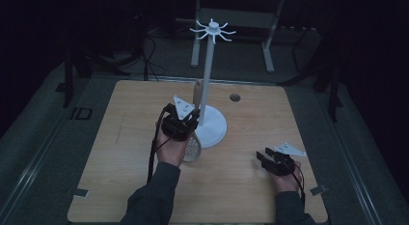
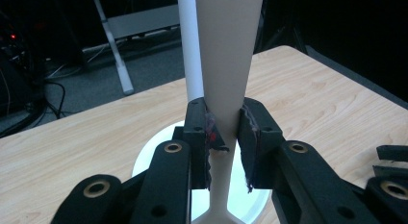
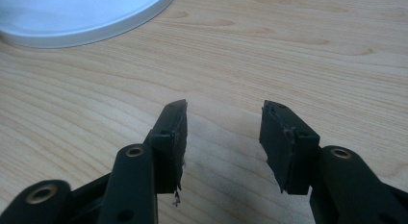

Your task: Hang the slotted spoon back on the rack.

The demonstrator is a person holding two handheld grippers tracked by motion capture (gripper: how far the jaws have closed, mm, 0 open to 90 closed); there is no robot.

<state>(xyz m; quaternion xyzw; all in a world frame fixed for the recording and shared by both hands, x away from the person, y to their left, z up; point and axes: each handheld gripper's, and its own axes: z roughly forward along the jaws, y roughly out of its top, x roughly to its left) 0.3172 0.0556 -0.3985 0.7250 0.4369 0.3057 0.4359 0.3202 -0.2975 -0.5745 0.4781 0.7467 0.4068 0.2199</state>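
Our left tool [image 2: 224, 132] is clamping the narrow neck of a spatula [image 2: 231, 60], its jaws pressing both sides of the handle. We are holding it upright, slotted head low near the surface [image 1: 120, 157], handle rising just beside the pole of the white rack [image 1: 209, 80] at the middle. Our right tool [image 3: 223, 137] is resting near the right edge, jaws apart and holding nothing. We are judging this the lifting step: next we are needing to raise the handle end to the hooks [image 1: 212, 30] and catch one.
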